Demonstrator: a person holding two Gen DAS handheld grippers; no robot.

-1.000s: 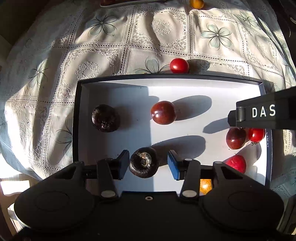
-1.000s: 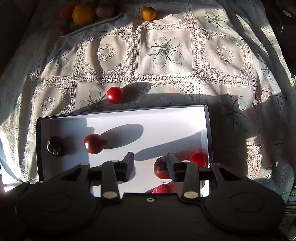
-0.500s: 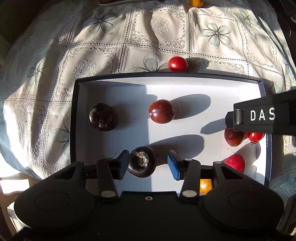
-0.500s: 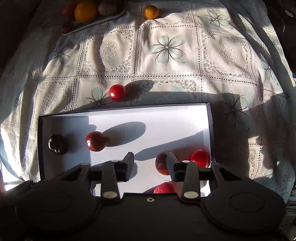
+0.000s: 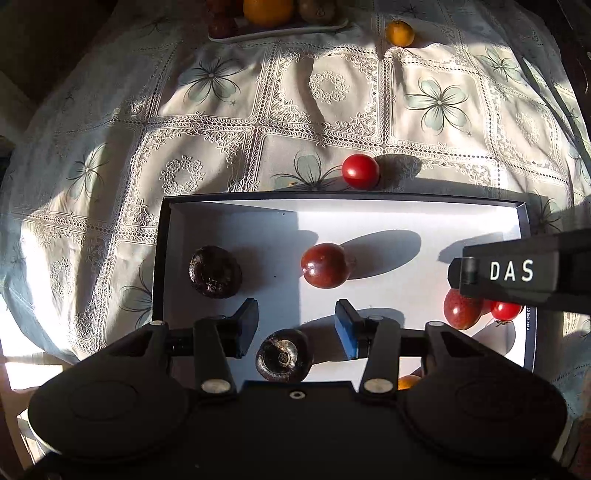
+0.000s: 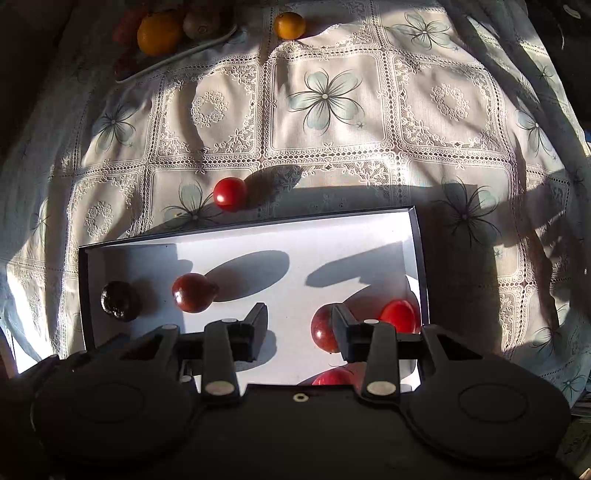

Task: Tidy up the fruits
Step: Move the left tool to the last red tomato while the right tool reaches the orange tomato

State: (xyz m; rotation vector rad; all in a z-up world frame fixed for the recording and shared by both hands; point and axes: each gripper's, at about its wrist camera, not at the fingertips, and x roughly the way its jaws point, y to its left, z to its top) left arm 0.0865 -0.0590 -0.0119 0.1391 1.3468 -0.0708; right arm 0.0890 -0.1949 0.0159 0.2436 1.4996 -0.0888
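Dark shrivelled fruit (image 5: 283,355) lies on the tray (image 5: 406,212) floor near its front edge, under the left gripper (image 5: 295,328); jaws spread, pads clear of it on both sides, nothing pinched. Risk: it sits low and close to the gripper body, so closing from here may catch only its top and squirt it forward, or pinch air. It's round and looks wrinkled and soft, so a hard squeeze could crush it. A second dark fruit (image 5: 215,272) and a plum (image 5: 325,265) sit further back on the tray, well apart. Right gripper (image 6: 299,328) hangs over the tray's right end, jaws part open and empty; its right pad overlaps a red fruit (image 6: 323,330) in view, contact can't be told, a nudge would roll it into the tomato (image 6: 400,316) beside it. Loose tomato (image 5: 360,171) rests on the tablecloth (image 5: 332,85) just behind the tray wall, orange (image 5: 399,33) farther back near a plate (image 5: 277,31) of fruit; both roll easily on draped cloth.
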